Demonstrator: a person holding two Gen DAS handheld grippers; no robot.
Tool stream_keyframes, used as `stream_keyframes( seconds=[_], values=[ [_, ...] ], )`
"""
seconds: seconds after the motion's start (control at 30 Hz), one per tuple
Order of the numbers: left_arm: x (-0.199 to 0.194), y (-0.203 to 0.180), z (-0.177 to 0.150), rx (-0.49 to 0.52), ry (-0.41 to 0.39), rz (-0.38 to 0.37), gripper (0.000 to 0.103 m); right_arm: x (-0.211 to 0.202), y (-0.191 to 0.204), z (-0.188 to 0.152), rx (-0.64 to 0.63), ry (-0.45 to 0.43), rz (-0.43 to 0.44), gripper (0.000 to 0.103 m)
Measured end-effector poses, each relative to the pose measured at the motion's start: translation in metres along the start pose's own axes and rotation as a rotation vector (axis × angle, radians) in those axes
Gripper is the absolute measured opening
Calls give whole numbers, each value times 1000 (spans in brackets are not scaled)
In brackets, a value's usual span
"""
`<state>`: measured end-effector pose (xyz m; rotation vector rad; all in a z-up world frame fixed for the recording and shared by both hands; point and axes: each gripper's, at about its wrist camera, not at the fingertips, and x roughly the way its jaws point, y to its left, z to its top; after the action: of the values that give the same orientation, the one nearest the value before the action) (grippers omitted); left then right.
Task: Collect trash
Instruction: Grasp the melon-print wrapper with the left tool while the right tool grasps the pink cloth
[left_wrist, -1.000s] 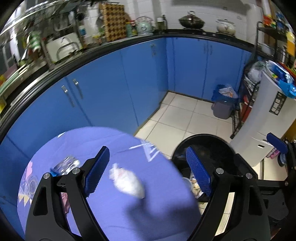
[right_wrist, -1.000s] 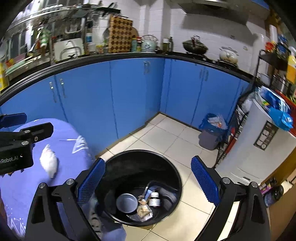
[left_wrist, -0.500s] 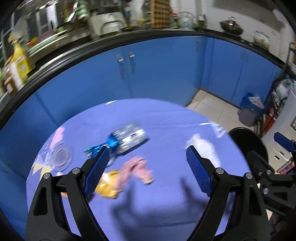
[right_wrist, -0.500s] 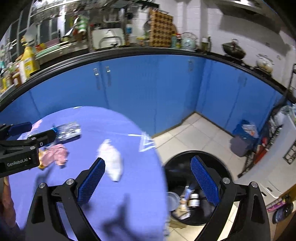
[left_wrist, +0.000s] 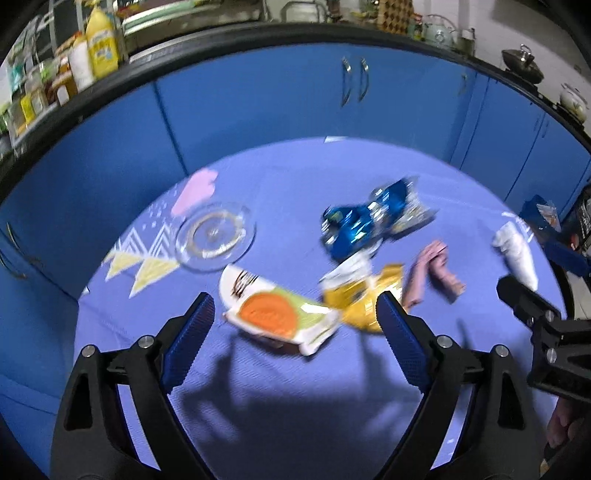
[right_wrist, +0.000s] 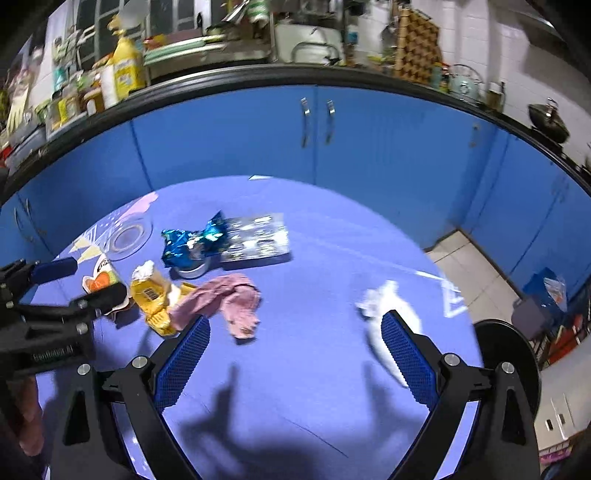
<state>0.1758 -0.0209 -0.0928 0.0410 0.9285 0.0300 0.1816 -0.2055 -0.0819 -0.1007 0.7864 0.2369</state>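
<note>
Round table (left_wrist: 295, 406) covered by purple cloth, strewn with crinkled trash. Left gripper (left_wrist: 295, 328) jaws opening, nothing gripped; glossy orange-white packet (left_wrist: 273, 314) seen between them, on cloth. Right gripper (right_wrist: 295, 350) spread, empty; crumpled white tissue (right_wrist: 388, 317) partly hidden by right pad. Edges motion-blurred.

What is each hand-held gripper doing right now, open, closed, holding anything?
Left hand-held gripper: jaws opening, nothing gripped, above the table trash.
Right hand-held gripper: open, empty.
</note>
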Motion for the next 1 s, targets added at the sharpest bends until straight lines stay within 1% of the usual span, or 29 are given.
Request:
stream_keyframes(
  seconds=[0.13,0.27,0.43,0.57,0.6,0.63,0.67,0.7,0.73,0.77,0.8,0.83,0.9,0.93,0.97,1.0],
  values=[
    [17,12,-5,-16,43,-21,89,17,11,5,-16,25,-2,91],
    [30,18,-5,-17,58,-22,89,31,17,13,-9,48,6,91],
    [37,32,-7,-38,65,-29,89,42,24,24,7,69,41,91],
    [33,36,-8,-40,50,-21,89,53,32,28,6,98,56,91],
    [33,37,-8,-40,48,-19,86,54,33,27,4,103,56,91],
    [32,38,-8,-39,50,-19,80,55,34,26,1,111,61,91],
    [32,38,-9,-40,56,-22,76,56,35,24,-2,119,69,91],
    [32,37,-9,-41,63,-21,70,56,36,22,-4,125,74,89],
    [34,38,-9,-45,69,-21,61,56,36,19,-7,133,86,85],
    [34,38,-10,-46,73,-15,59,56,36,16,-10,146,101,69],
    [33,37,-11,-46,70,-8,58,56,36,13,-9,164,132,51],
    [33,37,-10,-48,71,-11,56,56,37,12,-4,170,145,45],
    [30,36,-11,-53,73,-15,55,52,37,9,-8,172,157,21],
    [29,36,-12,-55,72,-16,54,48,37,8,-17,167,151,19],
    [26,35,-13,-57,68,-16,52,44,37,6,-23,160,145,13],
    [23,34,-13,-58,64,-14,50,41,36,5,-26,157,142,11]
  ],
)
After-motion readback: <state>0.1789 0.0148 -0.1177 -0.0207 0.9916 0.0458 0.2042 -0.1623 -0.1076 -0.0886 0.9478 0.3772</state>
